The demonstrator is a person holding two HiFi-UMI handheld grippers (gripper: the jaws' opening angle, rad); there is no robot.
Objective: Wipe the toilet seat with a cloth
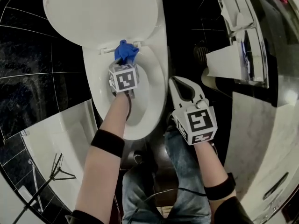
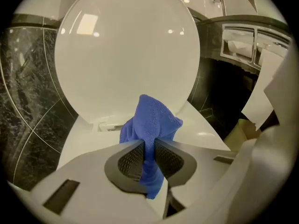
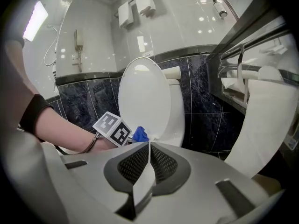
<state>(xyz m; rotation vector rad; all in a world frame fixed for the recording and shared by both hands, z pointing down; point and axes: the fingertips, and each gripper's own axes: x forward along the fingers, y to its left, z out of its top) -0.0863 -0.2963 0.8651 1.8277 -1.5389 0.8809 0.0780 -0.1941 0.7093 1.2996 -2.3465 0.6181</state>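
Cloth point(image 1: 125, 51) poised at the seat's hinge end

Blue and bunched, it is pinched in the left gripper point(image 1: 124, 62), just over the rear of the toilet seat point(image 1: 158, 80) and below the raised lid point(image 1: 100, 13). The seat's long axis runs from there toward the person. The right gripper point(image 1: 174, 82) is closed and empty beside the bowl, farther off. No writing is readable.

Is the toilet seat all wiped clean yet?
Not that I can see. Done: the lid is up and the left gripper is clamped on the blue cloth. In hand: the cloth is at the back of the seat. Left: wiping round the seat; nothing shows any part wiped. The right gripper is shut and empty, off to the side.
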